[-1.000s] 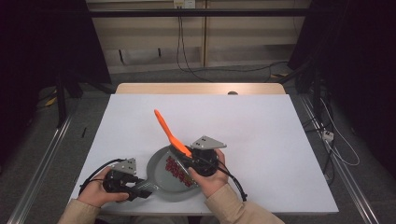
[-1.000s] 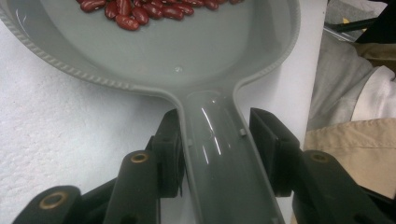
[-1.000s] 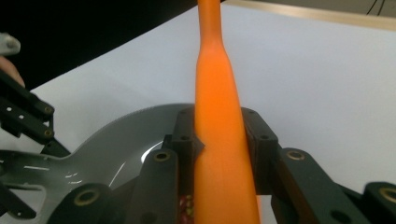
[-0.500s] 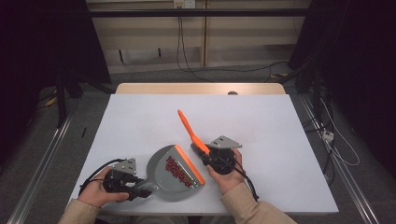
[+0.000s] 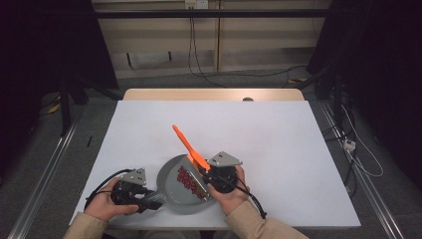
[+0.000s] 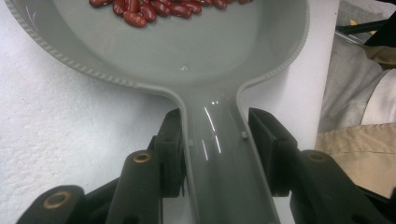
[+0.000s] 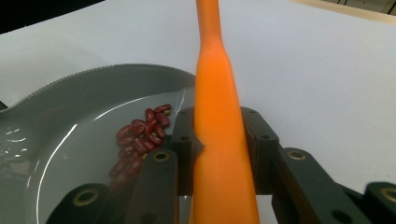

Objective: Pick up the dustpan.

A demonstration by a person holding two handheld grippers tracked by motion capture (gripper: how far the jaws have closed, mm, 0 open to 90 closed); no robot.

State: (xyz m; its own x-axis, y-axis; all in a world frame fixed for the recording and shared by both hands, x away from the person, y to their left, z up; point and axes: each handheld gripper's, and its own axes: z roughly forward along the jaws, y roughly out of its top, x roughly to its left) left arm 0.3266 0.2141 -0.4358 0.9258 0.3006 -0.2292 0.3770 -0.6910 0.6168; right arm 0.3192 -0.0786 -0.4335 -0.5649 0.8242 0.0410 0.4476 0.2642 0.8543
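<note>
While the beans sit in the pan, both grippers hold on.
From above, the grey pan (image 5: 171,186) sits near the table's (image 5: 278,134) front edge. The left gripper (image 6: 217,149) clamps the pan's stiff, shiny, maybe slippery handle. The right gripper (image 7: 219,144) squeezes the light orange brush handle (image 7: 217,130) beside the red beans (image 7: 140,133).

Beans (image 5: 188,178) lie in the dustpan (image 5: 171,196) (near the table's (image 5: 278,144) front edge); the brush handle (image 5: 188,145) rises behind.
</note>
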